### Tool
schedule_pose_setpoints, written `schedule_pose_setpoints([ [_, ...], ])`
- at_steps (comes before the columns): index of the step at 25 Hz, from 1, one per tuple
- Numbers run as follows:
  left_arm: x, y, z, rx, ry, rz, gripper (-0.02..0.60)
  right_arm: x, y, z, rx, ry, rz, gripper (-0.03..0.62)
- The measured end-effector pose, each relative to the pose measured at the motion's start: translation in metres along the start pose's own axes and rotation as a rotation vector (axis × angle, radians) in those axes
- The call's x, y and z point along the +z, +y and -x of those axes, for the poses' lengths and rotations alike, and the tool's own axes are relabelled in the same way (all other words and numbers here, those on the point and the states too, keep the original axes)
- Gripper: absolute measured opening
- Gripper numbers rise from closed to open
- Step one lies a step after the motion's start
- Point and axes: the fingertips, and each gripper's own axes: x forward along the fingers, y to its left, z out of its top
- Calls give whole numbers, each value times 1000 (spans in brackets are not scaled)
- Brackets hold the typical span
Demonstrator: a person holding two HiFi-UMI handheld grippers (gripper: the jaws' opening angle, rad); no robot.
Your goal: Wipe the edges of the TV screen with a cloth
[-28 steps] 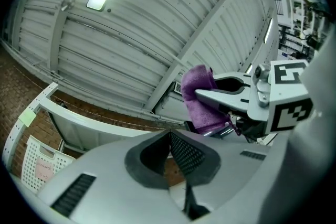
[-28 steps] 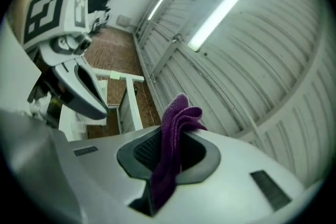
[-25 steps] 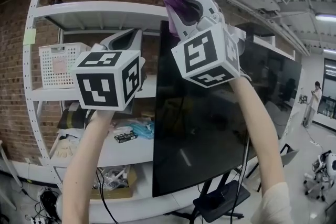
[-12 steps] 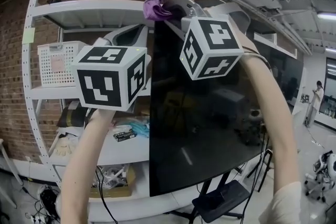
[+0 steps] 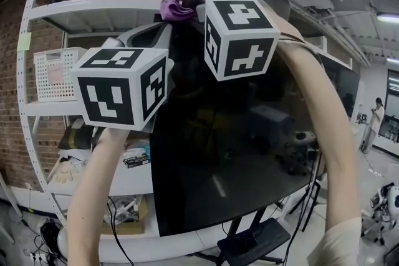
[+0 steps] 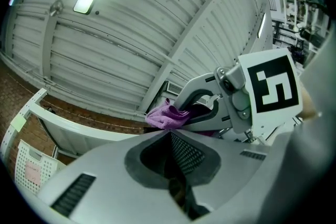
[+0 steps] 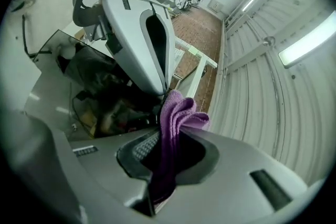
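Observation:
The dark TV screen (image 5: pixel 237 152) stands upright on a stand in the head view. A purple cloth (image 5: pixel 172 6) sits at the screen's top left corner, with my right gripper (image 5: pixel 187 3) shut on it. In the right gripper view the cloth (image 7: pixel 177 113) bunches out from between the jaws, next to the glossy screen (image 7: pixel 89 81). My left gripper (image 5: pixel 163 34) is raised just below, by the screen's upper left edge; its jaws (image 6: pixel 169 134) meet with nothing seen between them. The left gripper view shows the cloth (image 6: pixel 167 116) straight ahead.
A white shelf rack (image 5: pixel 28 109) against a brick wall stands behind the TV, with a white basket (image 5: pixel 53 75) and loose items on it. The TV stand's base (image 5: pixel 255 243) is on the floor. A person (image 5: pixel 376 115) stands far right.
My right gripper has carried the cloth left along the screen's top edge to the top left corner and turned its cube over. The left gripper has stayed near the upper left edge.

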Motion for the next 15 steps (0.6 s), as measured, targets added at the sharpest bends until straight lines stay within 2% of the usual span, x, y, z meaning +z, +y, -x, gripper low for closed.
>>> schedule_pose_setpoints([
  [6,-11,-41,-19,29,7,-35,15,-31,16,11,-9,-42,13,54],
  [11,-24,-58,-29,21,35,-22,15,-49,22,15,-4,-55,-11,54],
  [15,-24,-62,-31,13,31,33,15,-59,30,16,2,-46,-14,54],
])
